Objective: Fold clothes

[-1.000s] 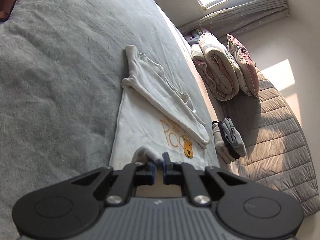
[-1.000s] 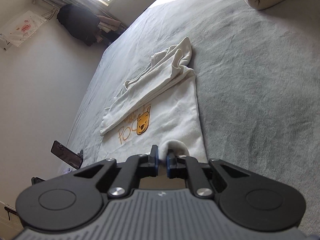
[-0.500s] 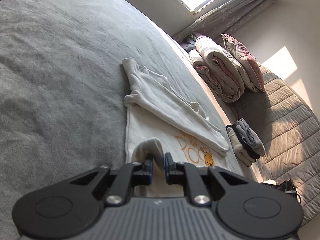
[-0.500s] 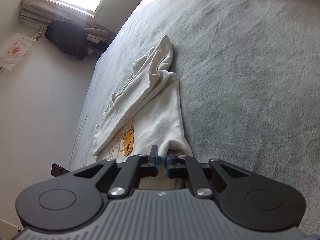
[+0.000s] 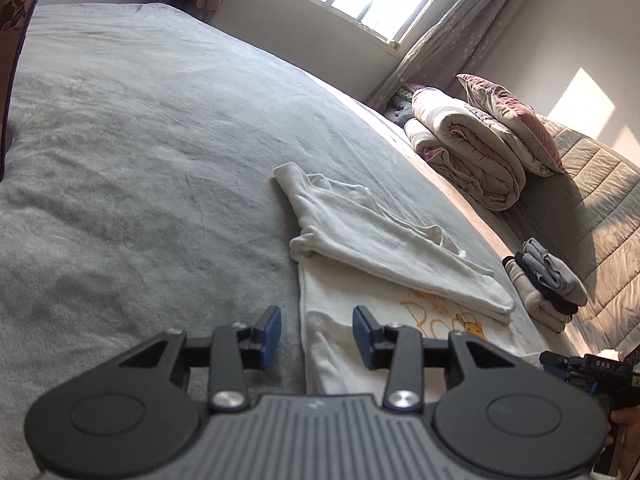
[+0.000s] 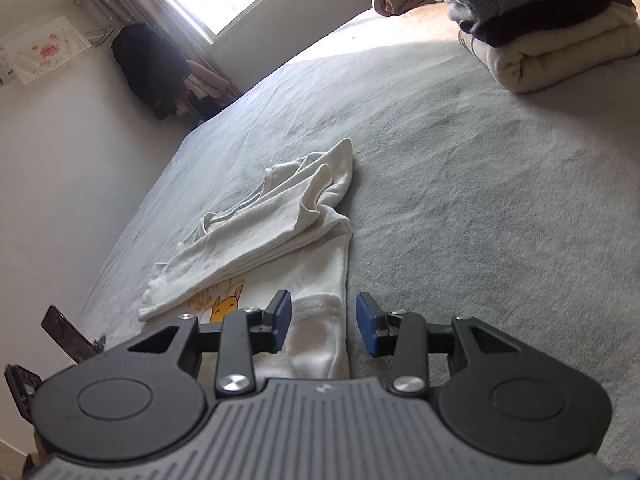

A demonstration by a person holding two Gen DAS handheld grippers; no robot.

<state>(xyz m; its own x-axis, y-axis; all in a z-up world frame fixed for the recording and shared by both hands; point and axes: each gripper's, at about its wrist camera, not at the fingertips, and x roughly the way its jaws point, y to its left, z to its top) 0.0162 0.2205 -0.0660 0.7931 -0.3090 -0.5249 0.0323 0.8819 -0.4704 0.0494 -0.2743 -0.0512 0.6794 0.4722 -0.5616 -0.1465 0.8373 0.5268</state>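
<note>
A white shirt [image 5: 372,292] with an orange bear print lies flat on the grey bed cover [image 5: 140,160], its sleeves folded across the body. My left gripper [image 5: 316,336] stands open low over the shirt's near left hem corner, which lies folded over between the blue pads. The same shirt [image 6: 288,240] shows in the right wrist view. My right gripper [image 6: 323,322] is open over the near right hem corner, nothing pinched. The right gripper's tip [image 5: 568,360] peeks in at the left wrist view's lower right.
A stack of folded clothes [image 5: 544,284] sits beyond the shirt, close by in the right wrist view [image 6: 560,36]. Rolled quilts and a pillow [image 5: 480,148] lie by the headboard. A phone on a stand [image 6: 68,336] stands at the bed's edge. Hanging clothes [image 6: 152,68] under the window.
Both grippers held the shirt's hem corners shut, carried them forward and down, and have now opened, leaving the hem folded over on the shirt.
</note>
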